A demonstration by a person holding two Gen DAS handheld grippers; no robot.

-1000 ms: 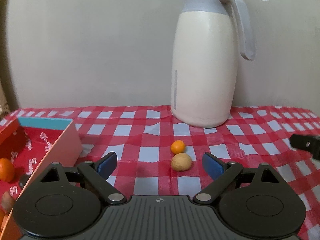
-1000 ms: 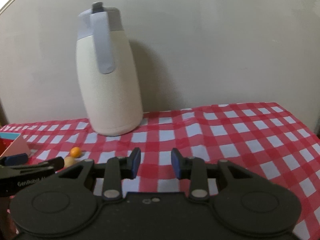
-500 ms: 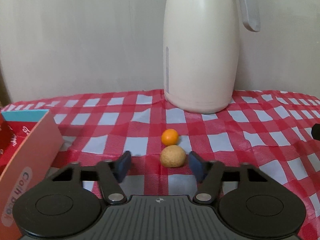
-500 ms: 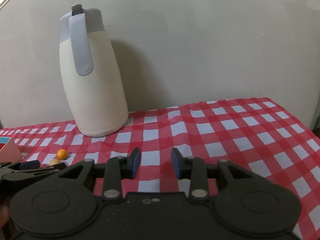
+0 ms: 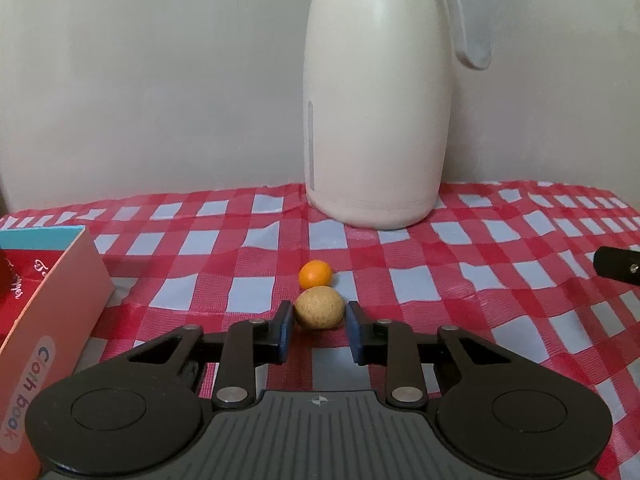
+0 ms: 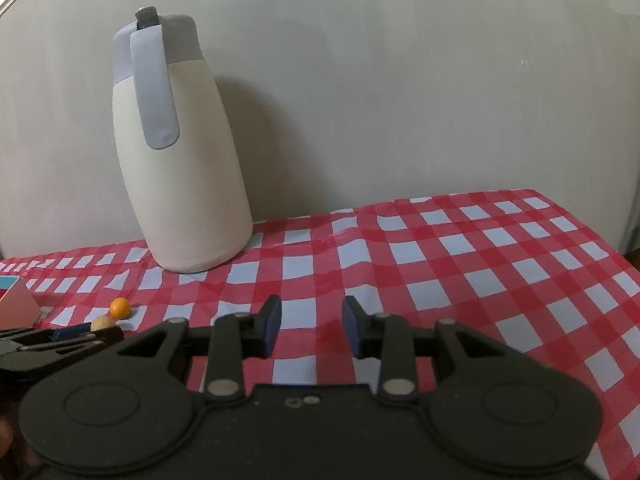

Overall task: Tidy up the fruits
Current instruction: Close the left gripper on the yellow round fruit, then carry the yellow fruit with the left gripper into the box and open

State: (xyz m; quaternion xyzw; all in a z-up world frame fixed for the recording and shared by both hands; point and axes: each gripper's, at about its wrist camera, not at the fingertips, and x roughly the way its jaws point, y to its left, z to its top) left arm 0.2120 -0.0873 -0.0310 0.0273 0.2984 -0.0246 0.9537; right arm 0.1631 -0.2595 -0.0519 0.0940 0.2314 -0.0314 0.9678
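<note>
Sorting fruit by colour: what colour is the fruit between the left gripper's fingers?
Tan-brown, speckled fruit; clearest in the left wrist view.

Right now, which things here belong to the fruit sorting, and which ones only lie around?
For the job:
- tan fruit, between the left gripper pads
- small orange fruit
- pink box

Just lying about:
- cream jug
- checked tablecloth
- right gripper, holding nothing

Cream jug point(image 5: 376, 112) with grey lid and grey handle point(image 6: 154, 92), upright at the back of the red-and-white checked tablecloth point(image 5: 480, 280), close against the pale wall point(image 5: 160, 80). Well left of the jug, nearer the cloth's front edge, a pink cardboard box point(image 5: 52, 320) with "Cloth book" printed on its side, teal along its rim.
</note>
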